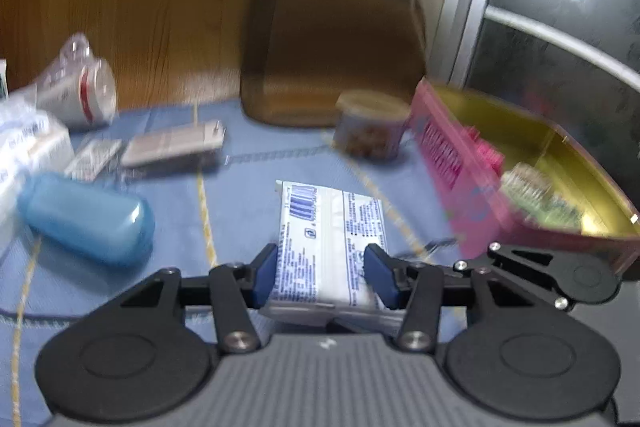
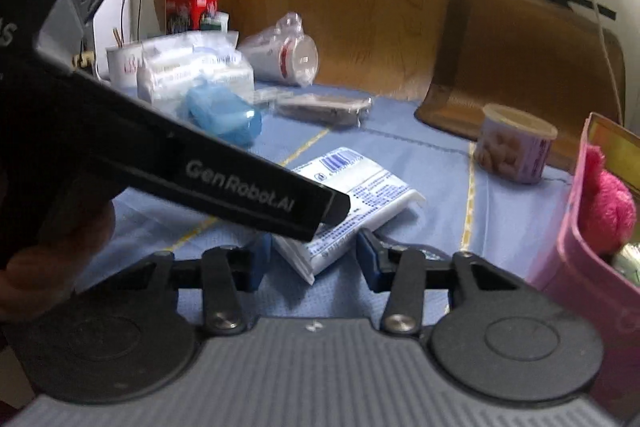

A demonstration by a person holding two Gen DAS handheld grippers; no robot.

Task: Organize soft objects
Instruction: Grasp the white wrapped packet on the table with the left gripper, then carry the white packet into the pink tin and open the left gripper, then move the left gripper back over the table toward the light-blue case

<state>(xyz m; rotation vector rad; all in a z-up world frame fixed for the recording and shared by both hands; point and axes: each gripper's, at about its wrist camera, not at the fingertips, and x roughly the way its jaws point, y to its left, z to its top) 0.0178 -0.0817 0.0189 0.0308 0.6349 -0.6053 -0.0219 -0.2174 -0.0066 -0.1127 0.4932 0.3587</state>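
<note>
A white tissue pack with blue print (image 1: 330, 239) sits between the blue pads of my left gripper (image 1: 324, 273), which is shut on it just above the blue cloth. In the right wrist view the same pack (image 2: 360, 203) is tilted, with the left gripper's black body (image 2: 200, 179) over it. My right gripper (image 2: 312, 261) is open and empty, close behind the pack. A pink box with a gold inside (image 1: 500, 179) stands to the right and holds a pink plush (image 2: 608, 211) and a green-white item (image 1: 536, 195).
A blue plastic case (image 1: 88, 219), wrapped white packs (image 2: 180, 75), a bagged cup (image 2: 288, 51), a flat wrapped packet (image 1: 172, 147), a small round tub (image 2: 516, 147), a brown cushion (image 1: 332, 47) and a red box (image 2: 192, 7) lie around the blue cloth (image 1: 240, 187).
</note>
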